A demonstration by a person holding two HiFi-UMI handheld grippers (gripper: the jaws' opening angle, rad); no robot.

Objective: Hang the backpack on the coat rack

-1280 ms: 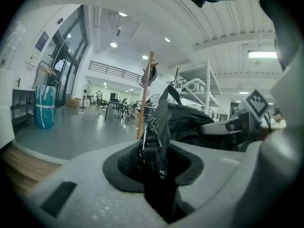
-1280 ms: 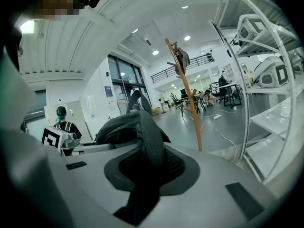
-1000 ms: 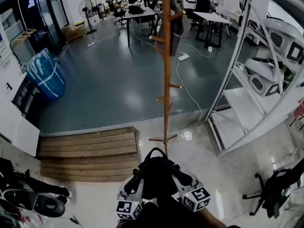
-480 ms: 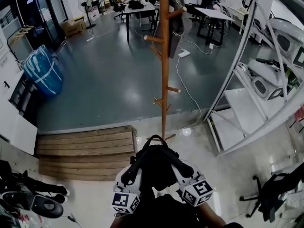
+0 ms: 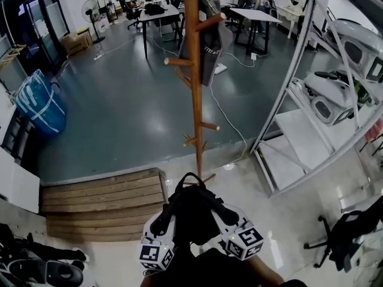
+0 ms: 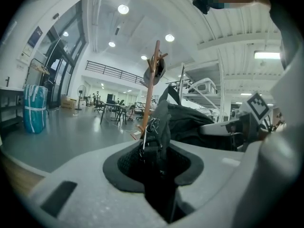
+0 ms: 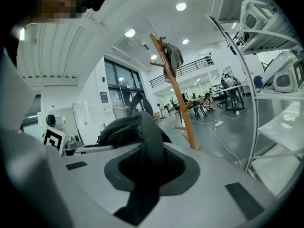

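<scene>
A black backpack (image 5: 191,211) hangs in the air between my two grippers, just short of the foot of the wooden coat rack (image 5: 194,100). My left gripper (image 5: 163,223) is shut on a thin black strap with a metal ring (image 6: 151,139). My right gripper (image 5: 226,219) is shut on a padded shoulder strap (image 7: 151,148). The bag's top loop (image 5: 190,178) points at the rack's base. In both gripper views the coat rack (image 6: 151,87) (image 7: 179,103) stands ahead beyond the bag's bulk (image 6: 190,122) (image 7: 121,129). A dark garment (image 5: 207,40) hangs high on the rack.
White metal shelving (image 5: 299,124) with appliances stands close on the right. A low wooden platform (image 5: 102,196) lies to the left and a blue bag (image 5: 40,103) further left. A white cable (image 5: 230,121) runs past the rack. A black office chair (image 5: 347,235) sits at the lower right.
Both grippers and the backpack have moved forward together towards the coat rack, which now stands larger and closer. The grips on the straps are unchanged.
</scene>
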